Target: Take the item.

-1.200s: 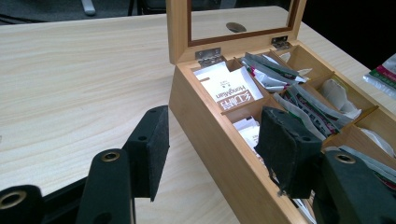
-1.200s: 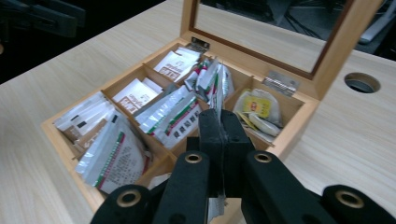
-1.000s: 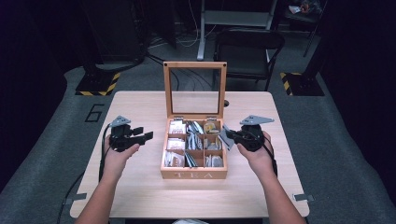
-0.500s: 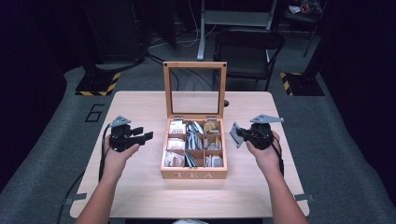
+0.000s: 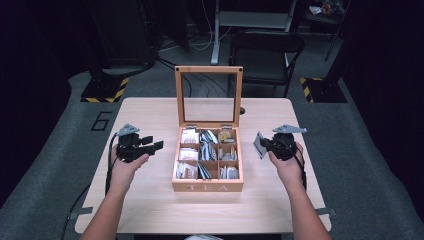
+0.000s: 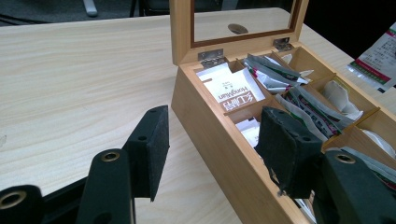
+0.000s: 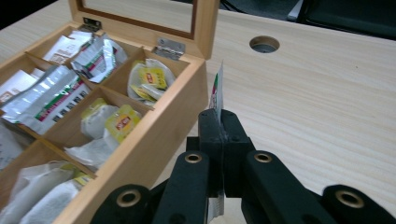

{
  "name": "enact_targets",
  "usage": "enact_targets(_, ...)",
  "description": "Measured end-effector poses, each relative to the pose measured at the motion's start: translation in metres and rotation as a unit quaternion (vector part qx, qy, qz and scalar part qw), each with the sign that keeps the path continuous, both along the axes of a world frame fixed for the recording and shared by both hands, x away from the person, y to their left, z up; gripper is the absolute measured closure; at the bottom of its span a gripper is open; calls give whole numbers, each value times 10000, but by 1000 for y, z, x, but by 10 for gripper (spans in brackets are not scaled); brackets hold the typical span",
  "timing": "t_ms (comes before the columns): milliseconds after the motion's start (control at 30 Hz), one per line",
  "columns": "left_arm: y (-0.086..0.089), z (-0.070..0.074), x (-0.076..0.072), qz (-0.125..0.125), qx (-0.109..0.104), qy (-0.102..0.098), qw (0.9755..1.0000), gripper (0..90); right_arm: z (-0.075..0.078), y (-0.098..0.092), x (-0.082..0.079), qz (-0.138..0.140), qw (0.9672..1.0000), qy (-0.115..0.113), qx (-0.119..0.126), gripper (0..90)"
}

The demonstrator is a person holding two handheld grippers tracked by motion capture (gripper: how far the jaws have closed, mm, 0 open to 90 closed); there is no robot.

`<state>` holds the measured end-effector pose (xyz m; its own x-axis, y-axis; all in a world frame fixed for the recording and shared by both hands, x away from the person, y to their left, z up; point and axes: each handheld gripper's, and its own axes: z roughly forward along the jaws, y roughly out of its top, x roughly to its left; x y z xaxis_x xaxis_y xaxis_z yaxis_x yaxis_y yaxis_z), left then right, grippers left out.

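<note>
Just right of the open wooden tea box (image 5: 207,160), the right claw (image 5: 264,145) is clamped on a flat tea sachet (image 7: 217,91), held on edge above the surface (image 5: 150,200) and clear of the box's side wall. Left of the box, the left claw (image 5: 152,145) hovers near the wall with its jaws apart and nothing between them.

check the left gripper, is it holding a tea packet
No, the left gripper has its jaws apart with nothing between them, beside the tea box; the right gripper holds a tea packet.
</note>
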<state>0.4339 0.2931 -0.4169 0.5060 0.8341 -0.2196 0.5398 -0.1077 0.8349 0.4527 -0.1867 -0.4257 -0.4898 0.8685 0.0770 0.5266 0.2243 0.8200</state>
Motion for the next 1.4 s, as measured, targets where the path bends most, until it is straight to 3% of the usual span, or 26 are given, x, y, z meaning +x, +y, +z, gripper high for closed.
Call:
enact_targets(333,0,0,0,13,-8,-21,10000,435,-20,-7,7,-233,9995,151,-156,897)
enact_targets(600,0,0,0,-5,4,19,10000,435,-31,-9,12,-256,9991,221,-249,896)
enact_targets(1400,0,-1,0,16,-9,14,10000,435,-51,-16,19,-405,9982,420,-126,889)
